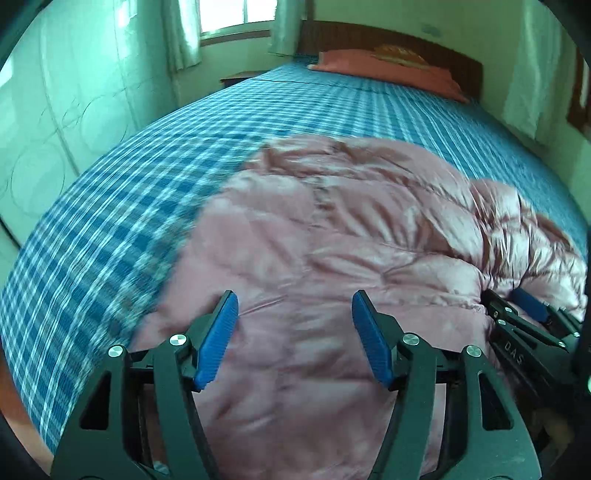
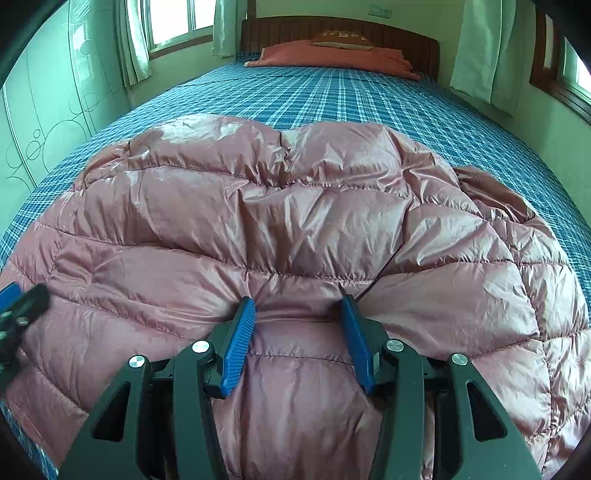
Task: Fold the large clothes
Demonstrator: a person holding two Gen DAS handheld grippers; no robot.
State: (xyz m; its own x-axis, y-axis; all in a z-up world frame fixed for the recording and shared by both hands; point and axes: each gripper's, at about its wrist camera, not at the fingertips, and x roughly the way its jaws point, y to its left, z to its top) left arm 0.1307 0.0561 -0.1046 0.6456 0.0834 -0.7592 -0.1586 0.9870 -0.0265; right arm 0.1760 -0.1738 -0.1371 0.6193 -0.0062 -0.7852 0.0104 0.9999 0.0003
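Note:
A pink quilted down jacket [image 1: 332,221] [image 2: 258,203] lies spread and rumpled on the blue plaid bed [image 1: 147,166] [image 2: 332,96]. My left gripper [image 1: 294,297] hovers over the jacket's near left part with its blue pads wide apart and nothing pinched between them; the view is blurred. It shows at the left edge of the right wrist view [image 2: 24,295]. My right gripper [image 2: 297,301] is shut on a puffy fold at the jacket's near edge, with creases running to both pads. It appears at the right of the left wrist view [image 1: 508,297].
An orange pillow [image 2: 332,55] and a brown cushion [image 2: 341,38] lie at the wooden headboard [image 2: 406,40]. A pale wardrobe door [image 1: 55,110] stands to the left of the bed. Curtained windows [image 2: 173,22] are at the back and right. The far half of the bed holds only the sheet.

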